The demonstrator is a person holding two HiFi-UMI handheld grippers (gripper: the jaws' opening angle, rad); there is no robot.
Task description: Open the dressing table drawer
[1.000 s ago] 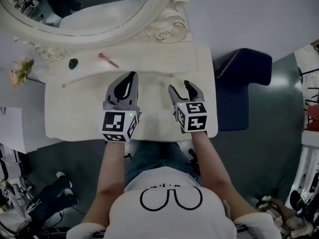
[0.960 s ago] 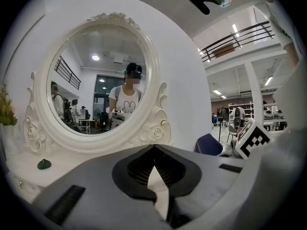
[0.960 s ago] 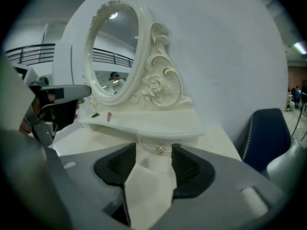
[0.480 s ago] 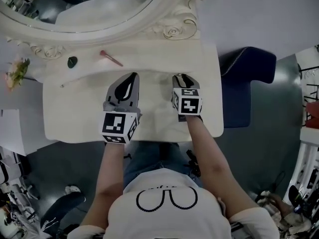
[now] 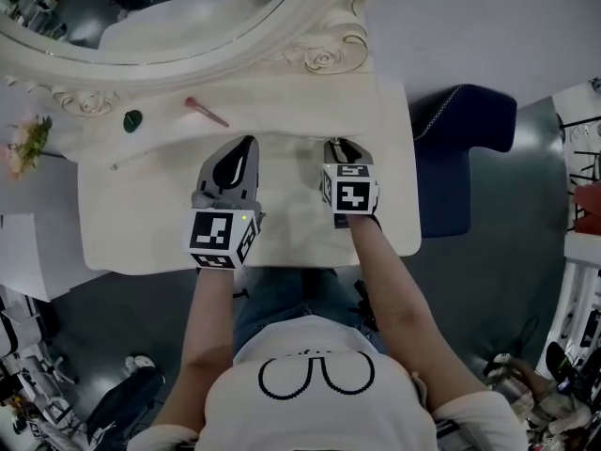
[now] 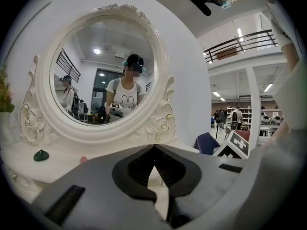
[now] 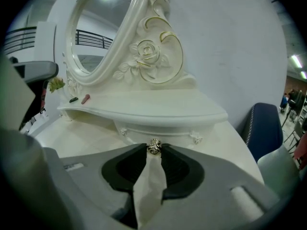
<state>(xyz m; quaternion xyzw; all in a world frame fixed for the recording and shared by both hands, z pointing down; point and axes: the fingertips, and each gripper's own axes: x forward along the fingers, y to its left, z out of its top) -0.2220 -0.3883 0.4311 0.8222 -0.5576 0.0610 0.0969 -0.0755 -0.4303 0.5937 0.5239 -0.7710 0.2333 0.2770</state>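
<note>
The cream dressing table (image 5: 141, 224) has a small drawer (image 7: 158, 128) under its raised shelf, with a metal knob (image 7: 154, 145) on the front. My right gripper (image 7: 154, 150) points down at that front. Its jaws have just been closing, and their tips now pinch the knob from both sides. In the head view the right gripper (image 5: 340, 145) reaches the shelf's edge, its marker cube tipped up. My left gripper (image 5: 246, 143) hovers over the tabletop to the left, jaws shut with nothing between them; its tips (image 6: 154, 146) meet in front of the mirror.
An oval mirror (image 5: 169, 17) in a carved frame stands at the back. A pink brush (image 5: 205, 112) and a small dark green object (image 5: 132, 118) lie on the shelf. Flowers (image 5: 25, 144) sit far left. A dark blue chair (image 5: 465, 148) stands right of the table.
The right gripper went forward and down to the drawer front, and its wide-open jaws closed around the knob. The left gripper has hardly moved.
</note>
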